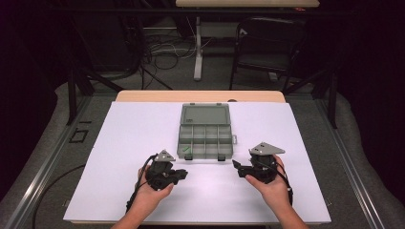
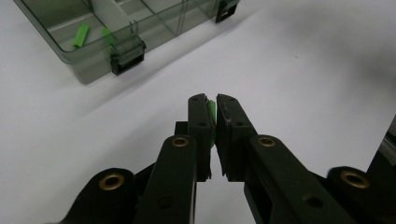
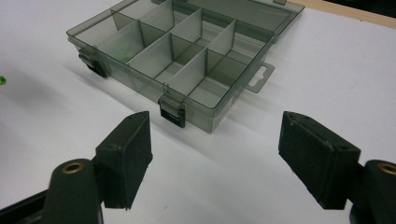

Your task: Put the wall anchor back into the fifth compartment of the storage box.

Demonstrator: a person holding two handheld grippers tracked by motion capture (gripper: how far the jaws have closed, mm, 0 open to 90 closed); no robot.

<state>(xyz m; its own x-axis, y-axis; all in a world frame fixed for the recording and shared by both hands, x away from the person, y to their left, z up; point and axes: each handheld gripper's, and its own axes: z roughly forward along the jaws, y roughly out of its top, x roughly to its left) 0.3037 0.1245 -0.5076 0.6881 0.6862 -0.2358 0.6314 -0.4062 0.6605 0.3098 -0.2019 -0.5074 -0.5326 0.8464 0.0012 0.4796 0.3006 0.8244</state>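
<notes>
Seen from above, a desk [image 1: 143, 129] covered by a white sheet carried a smoke-grey compartment box [image 1: 204, 132], its lid folded open toward the far edge and two black latches on its near wall. No brand, label or readable writing appeared on the box, the sheet or the tools. Behind the desk stood a dark chair [image 1: 267, 45] and the white leg of another table [image 1: 197, 47], with cables on the floor.

Two hands came in from the near edge, well apart, each holding a black tool. The left tongs [image 1: 183, 173] lay near the box's near-left corner, pointing to the right; the right tongs [image 1: 236, 165] sat just off its near-right corner, pointing to the left. Each tool bore a grey three-cornered plate on top.

The left gripper view had the left tongs [image 2: 212, 109] pressed together on a small green piece [image 2: 212, 112], a thin sliver of it showing between the pads above the white sheet, clear of the box. The box [image 2: 79, 70] lay near the top left of that view, with two more green pieces [image 2: 81, 35] lying in its near-left compartment, close behind a latch [image 2: 127, 57].

The right gripper view had the right tongs [image 3: 215, 140] spread wide and holding nothing, aimed at the box [image 3: 219, 107]. Its dividers stood upright, a hang tab [image 3: 259, 76] projected from one side wall, and a faint green shape showed through in one compartment [image 3: 122, 46].
</notes>
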